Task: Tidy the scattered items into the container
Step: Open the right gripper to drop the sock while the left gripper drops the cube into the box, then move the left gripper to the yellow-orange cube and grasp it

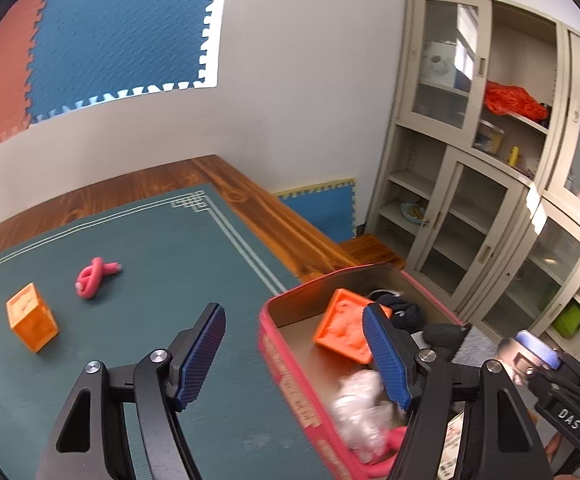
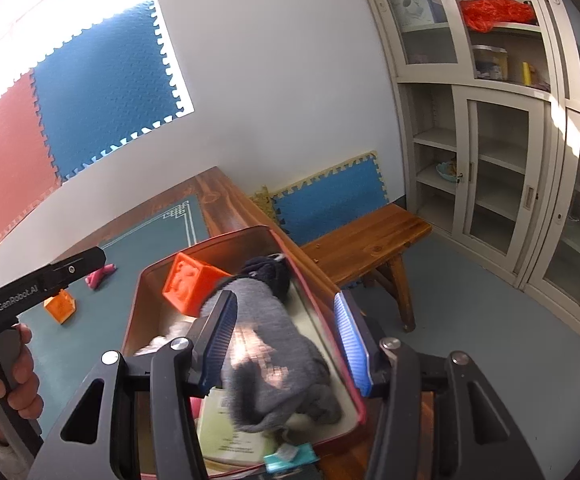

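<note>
A red tin container [image 1: 278, 344] [image 2: 134, 300] sits at the right edge of the green mat [image 1: 130, 320]. It holds an orange cube [image 1: 343, 330] [image 2: 186, 284], a grey sock [image 2: 270, 344] and a crumpled white item [image 1: 361, 408]. An orange cube [image 1: 32, 316] [image 2: 61, 307] and a pink knotted rope [image 1: 92, 276] [image 2: 98, 274] lie on the mat to the left. My left gripper [image 1: 293, 356] is open and empty over the container's left wall. My right gripper [image 2: 286, 340] is open above the grey sock.
The wooden table [image 1: 258, 208] ends just right of the container. A wooden bench [image 2: 365, 248] stands beside the table, with glass-door cabinets [image 2: 497, 160] behind it. A booklet [image 2: 234, 432] and a teal packet [image 2: 290, 456] lie at the container's near end.
</note>
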